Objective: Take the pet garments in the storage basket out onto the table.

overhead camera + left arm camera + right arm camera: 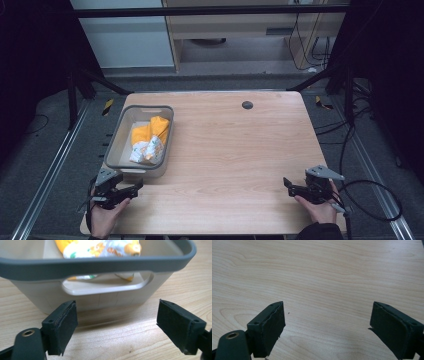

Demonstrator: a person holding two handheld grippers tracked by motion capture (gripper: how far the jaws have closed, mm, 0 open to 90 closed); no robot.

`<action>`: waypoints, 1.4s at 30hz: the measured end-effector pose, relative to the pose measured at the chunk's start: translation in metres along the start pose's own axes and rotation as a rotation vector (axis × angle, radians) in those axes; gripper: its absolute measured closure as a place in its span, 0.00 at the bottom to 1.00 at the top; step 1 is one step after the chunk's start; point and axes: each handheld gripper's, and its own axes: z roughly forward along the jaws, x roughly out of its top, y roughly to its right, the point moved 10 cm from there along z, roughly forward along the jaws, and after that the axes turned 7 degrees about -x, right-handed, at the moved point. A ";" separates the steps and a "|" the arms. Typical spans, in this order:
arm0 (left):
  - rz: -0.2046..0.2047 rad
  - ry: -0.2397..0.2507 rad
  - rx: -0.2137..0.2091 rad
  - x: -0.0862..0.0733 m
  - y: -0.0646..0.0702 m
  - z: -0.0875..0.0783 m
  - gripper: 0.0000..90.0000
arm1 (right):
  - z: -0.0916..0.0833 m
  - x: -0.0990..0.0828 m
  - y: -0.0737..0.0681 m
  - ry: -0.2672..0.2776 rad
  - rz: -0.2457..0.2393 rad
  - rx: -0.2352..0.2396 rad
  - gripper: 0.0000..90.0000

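Observation:
A grey plastic basket [116, 135] with a darker rim stands on the left part of the wooden table [230, 150]. Inside it lie orange and white snack packets [149, 140]. My left gripper [131, 189] is open just in front of the basket's near wall, close to the table's front left corner. In the left gripper view the basket's handle slot [105, 285] faces me, the packets [100, 248] show above the rim, and nothing is between my jaws. My right gripper [291, 186] is open near the front right corner, over bare wood [324, 290].
A small dark round grommet [247, 105] is set in the table near its far edge. Cables [370, 200] trail off the right side. Metal rails [55, 165] and dark frame struts [320, 77] flank the table.

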 end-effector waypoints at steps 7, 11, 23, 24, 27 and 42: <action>-0.022 0.055 -0.012 0.009 0.001 -0.010 0.20 | 0.000 0.000 0.001 0.004 -0.008 -0.014 0.16; -0.006 0.075 -0.008 0.015 0.002 -0.014 0.20 | 0.000 0.000 0.004 0.007 -0.008 -0.032 0.17; 0.016 0.092 -0.003 0.033 0.006 -0.023 0.18 | 0.003 -0.002 0.006 0.003 -0.017 -0.063 0.19; 0.016 0.093 -0.003 0.035 0.006 -0.023 0.18 | 0.002 -0.002 0.006 0.003 -0.014 -0.063 0.20; 0.021 0.106 -0.007 0.042 0.008 -0.026 0.18 | 0.003 -0.001 0.008 0.009 -0.010 -0.067 0.20; 0.051 0.120 -0.025 0.072 0.014 -0.025 0.18 | 0.005 -0.003 0.009 0.000 -0.027 -0.078 0.19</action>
